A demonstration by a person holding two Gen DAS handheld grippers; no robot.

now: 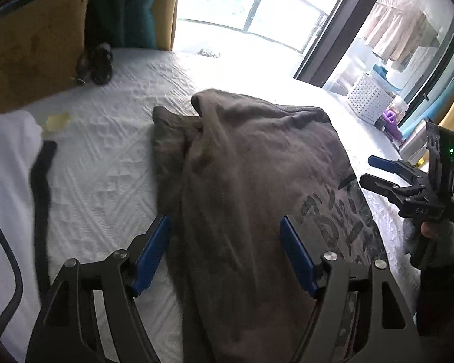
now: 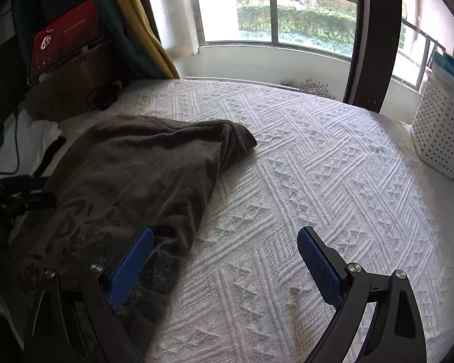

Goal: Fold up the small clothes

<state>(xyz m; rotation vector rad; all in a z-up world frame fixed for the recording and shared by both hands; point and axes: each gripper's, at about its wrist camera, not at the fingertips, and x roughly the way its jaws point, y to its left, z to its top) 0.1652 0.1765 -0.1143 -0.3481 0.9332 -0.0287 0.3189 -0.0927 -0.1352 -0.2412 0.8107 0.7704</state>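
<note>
Both grippers, left gripper (image 1: 225, 251) and right gripper (image 2: 225, 260), have jaws wide apart (holding nothing) above the brown shirt (image 1: 251, 181); white bed (image 2: 333, 181) stretches bare rightward.

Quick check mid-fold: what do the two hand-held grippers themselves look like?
Both match: the left hand-held gripper and right hand-held gripper have black linkage arms with silver pivot bolts and blue textured pads. From the side, the right one shows a green LED and white lettering.

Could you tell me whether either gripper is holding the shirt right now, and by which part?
Nothing is held: the left gripper and right gripper are both open above the brown shirt.
</note>
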